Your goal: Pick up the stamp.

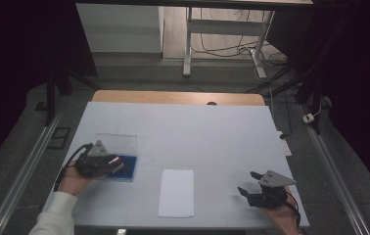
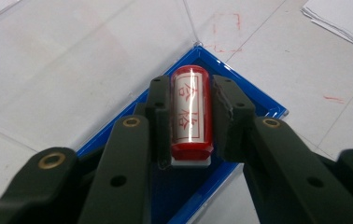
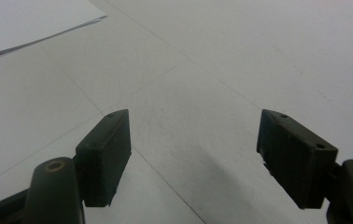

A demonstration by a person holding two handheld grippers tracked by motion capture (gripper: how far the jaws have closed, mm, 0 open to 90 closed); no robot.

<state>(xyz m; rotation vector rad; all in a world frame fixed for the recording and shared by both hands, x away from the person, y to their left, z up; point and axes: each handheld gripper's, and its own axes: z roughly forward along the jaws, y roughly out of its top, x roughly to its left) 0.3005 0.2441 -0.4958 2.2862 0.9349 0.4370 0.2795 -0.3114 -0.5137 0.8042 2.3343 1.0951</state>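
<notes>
Your left gripper [image 2: 191, 122] clamps red stamp [image 2: 191, 112] over blue tray [image 2: 240, 88] | stamp's long axis along jaws | paper [image 1: 176, 192] right of tray | right gripper [image 3: 193, 158] wide open, empty

The right gripper [image 3: 193, 158] hangs wide open over the white table [image 3: 202, 70], paper sheets [image 3: 20, 23] nearby.

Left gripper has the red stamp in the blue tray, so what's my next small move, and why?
Probably lift it straight up. The left gripper is closed on the red stamp, which still sits in the blue tray; the paper lies beside it, unstamped.
</notes>
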